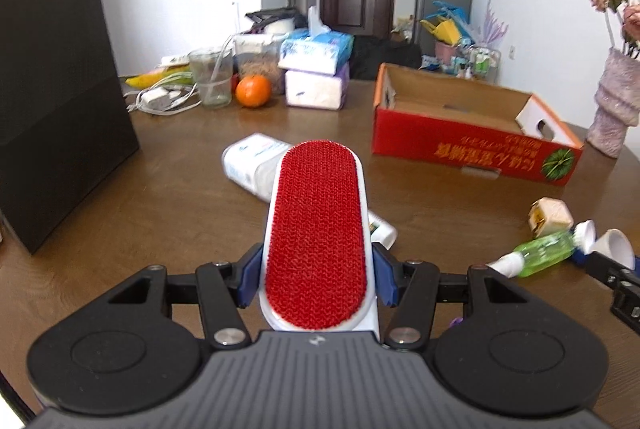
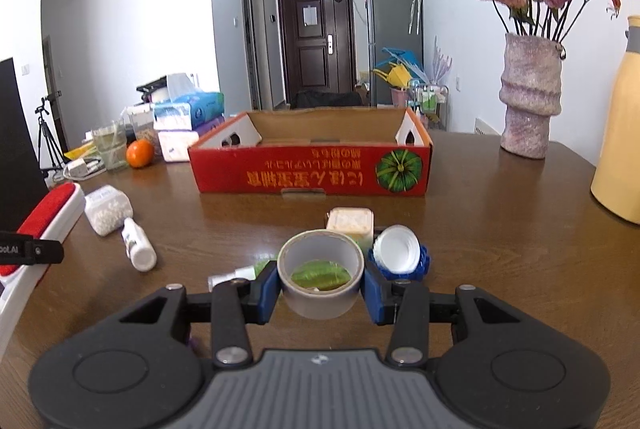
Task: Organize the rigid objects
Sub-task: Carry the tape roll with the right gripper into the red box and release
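My left gripper [image 1: 316,281] is shut on a white lint brush [image 1: 318,229] with a red felt face, held above the wooden table [image 1: 180,197]; the same brush [image 2: 48,217] shows at the left edge of the right wrist view. My right gripper [image 2: 320,289] is shut on a grey roll of tape [image 2: 320,275], its blue pads pressing both sides. An open red cardboard box [image 2: 312,169] stands ahead, also seen as the red box [image 1: 472,133] in the left wrist view. Beyond the tape lie a green spray bottle [image 1: 544,253], a white cap [image 2: 396,249] and a cream jar [image 2: 350,223].
A white tub [image 2: 106,209] and a small white bottle [image 2: 138,243] lie on the left of the table. A black paper bag [image 1: 60,101] stands far left. An orange [image 1: 253,91], tissue packs [image 1: 316,69] and a glass crowd the back. A vase [image 2: 528,97] and a yellow jug [image 2: 620,133] stand right.
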`<action>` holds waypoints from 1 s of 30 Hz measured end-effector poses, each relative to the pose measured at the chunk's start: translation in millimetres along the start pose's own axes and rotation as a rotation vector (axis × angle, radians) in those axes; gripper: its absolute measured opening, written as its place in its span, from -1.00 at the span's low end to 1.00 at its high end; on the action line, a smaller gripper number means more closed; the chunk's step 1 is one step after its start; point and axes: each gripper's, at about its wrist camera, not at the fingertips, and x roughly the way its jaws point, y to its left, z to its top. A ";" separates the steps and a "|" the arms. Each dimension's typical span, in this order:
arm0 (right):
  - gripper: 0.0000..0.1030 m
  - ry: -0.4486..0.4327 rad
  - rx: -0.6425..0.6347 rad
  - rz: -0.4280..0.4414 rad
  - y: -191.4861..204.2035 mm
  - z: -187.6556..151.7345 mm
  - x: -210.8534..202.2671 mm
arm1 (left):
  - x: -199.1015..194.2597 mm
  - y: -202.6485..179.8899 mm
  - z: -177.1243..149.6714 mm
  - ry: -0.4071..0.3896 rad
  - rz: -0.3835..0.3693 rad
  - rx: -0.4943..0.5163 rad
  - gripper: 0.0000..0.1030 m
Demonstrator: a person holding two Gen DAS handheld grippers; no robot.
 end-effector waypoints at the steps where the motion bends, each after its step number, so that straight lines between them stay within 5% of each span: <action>1: -0.18 -0.005 0.000 0.001 1.1 2.5 -0.8 | -1.8 -1.4 2.8 -0.007 -0.006 0.002 0.09; 30: -0.18 -0.127 0.024 -0.032 -12.0 95.0 54.4 | 48.4 -80.5 100.6 -0.096 -0.154 -0.005 0.09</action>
